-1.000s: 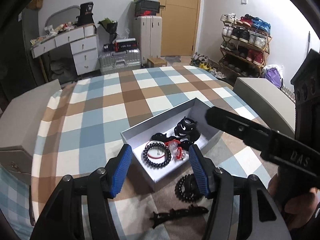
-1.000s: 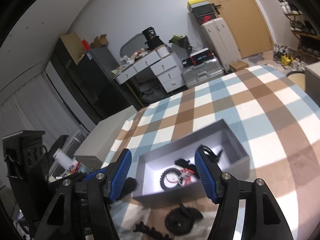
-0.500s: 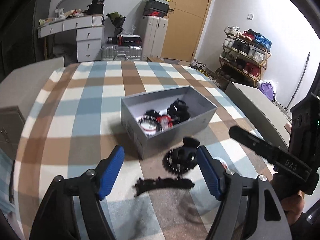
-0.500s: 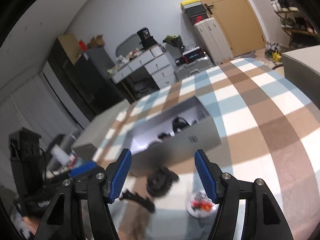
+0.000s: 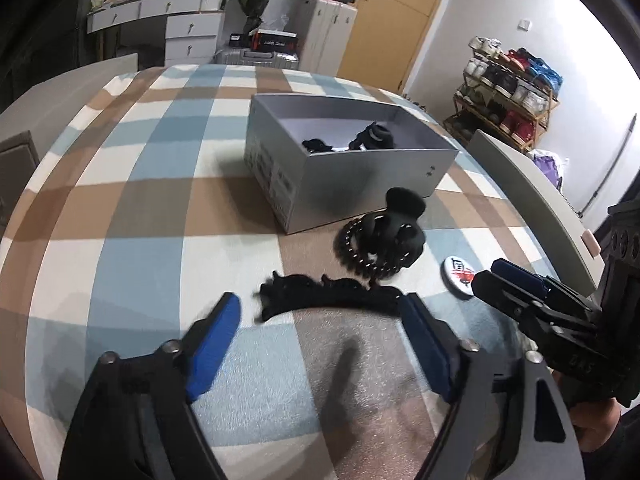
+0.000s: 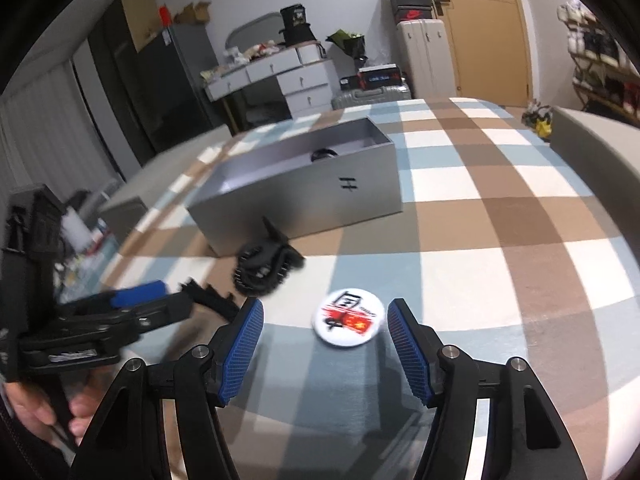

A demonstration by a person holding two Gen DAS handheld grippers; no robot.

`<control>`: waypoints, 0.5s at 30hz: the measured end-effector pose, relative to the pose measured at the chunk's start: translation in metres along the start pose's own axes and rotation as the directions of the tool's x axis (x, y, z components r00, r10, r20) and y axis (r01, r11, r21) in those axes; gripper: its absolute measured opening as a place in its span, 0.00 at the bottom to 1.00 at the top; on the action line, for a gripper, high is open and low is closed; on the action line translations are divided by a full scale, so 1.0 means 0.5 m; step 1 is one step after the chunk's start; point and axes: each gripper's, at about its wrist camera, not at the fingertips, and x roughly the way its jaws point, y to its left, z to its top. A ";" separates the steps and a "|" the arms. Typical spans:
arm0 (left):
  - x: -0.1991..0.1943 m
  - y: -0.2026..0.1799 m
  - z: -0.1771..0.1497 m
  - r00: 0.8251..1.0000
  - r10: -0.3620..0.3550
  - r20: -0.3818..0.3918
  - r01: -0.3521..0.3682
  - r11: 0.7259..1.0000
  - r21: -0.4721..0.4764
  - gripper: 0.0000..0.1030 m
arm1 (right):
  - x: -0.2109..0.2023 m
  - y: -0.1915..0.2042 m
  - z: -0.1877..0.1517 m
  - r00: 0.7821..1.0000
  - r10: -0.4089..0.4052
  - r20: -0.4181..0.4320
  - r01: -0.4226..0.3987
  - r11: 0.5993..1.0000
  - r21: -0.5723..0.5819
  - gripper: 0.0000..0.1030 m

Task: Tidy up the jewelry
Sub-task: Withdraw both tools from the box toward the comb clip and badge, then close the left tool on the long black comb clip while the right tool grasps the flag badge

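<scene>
Black toothed hair clip (image 5: 328, 292) lies flat on the checked cloth (image 5: 132, 216), long axis crosswise, at 12 o'clock just ahead of the left gripper (image 5: 320, 324), whose jaws, just opening, stand released and empty. Round white printed badge (image 6: 347, 317) sits at 12 o'clock between the right gripper (image 6: 325, 328)'s released, empty jaws; its print is blurred, and the grey box (image 5: 360, 184) wall hides most contents.

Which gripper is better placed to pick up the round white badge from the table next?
Right, probably. The right gripper is open with the round badge just ahead between its fingers. The left gripper, jaws just opening, faces the long black hair clip instead.
</scene>
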 end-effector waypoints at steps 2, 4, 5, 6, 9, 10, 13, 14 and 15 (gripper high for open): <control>0.003 0.005 -0.002 1.000 -0.003 -0.012 0.003 1.000 -0.012 0.79 | 0.012 -0.002 0.001 1.000 -0.006 -0.026 0.006 1.000 -0.006 0.62; 0.003 0.007 -0.003 1.000 0.004 -0.012 -0.004 1.000 -0.017 0.79 | 0.022 -0.002 0.005 0.999 -0.023 -0.045 0.022 1.000 -0.009 0.59; 0.003 0.006 -0.003 1.000 0.009 -0.011 -0.010 1.000 -0.018 0.79 | 0.024 -0.002 0.006 0.999 -0.027 -0.046 0.027 1.000 -0.014 0.58; 0.000 0.006 -0.004 1.000 0.015 -0.008 -0.015 1.000 -0.016 0.79 | 0.026 -0.001 0.007 0.998 -0.032 -0.049 0.031 0.999 -0.020 0.58; 0.001 0.003 -0.007 1.000 0.026 -0.010 -0.026 1.000 0.004 0.79 | 0.032 0.004 0.008 0.997 -0.055 -0.053 0.053 0.997 -0.048 0.56; 0.003 0.003 -0.006 0.999 0.030 -0.011 -0.030 1.000 0.009 0.79 | 0.033 0.006 0.009 0.997 -0.062 -0.055 0.059 0.997 -0.054 0.53; 0.003 0.003 -0.008 0.999 0.029 -0.017 -0.028 1.000 0.013 0.79 | 0.033 0.009 0.009 0.995 -0.074 -0.061 0.070 0.995 -0.070 0.52; 0.003 0.004 -0.007 0.999 0.029 -0.018 -0.029 0.999 0.014 0.79 | 0.033 0.011 0.008 0.995 -0.084 -0.062 0.079 0.994 -0.080 0.51; 0.003 0.004 -0.007 0.999 0.032 -0.019 -0.032 0.999 0.015 0.79 | 0.033 0.014 0.007 0.993 -0.098 -0.063 0.092 0.991 -0.095 0.48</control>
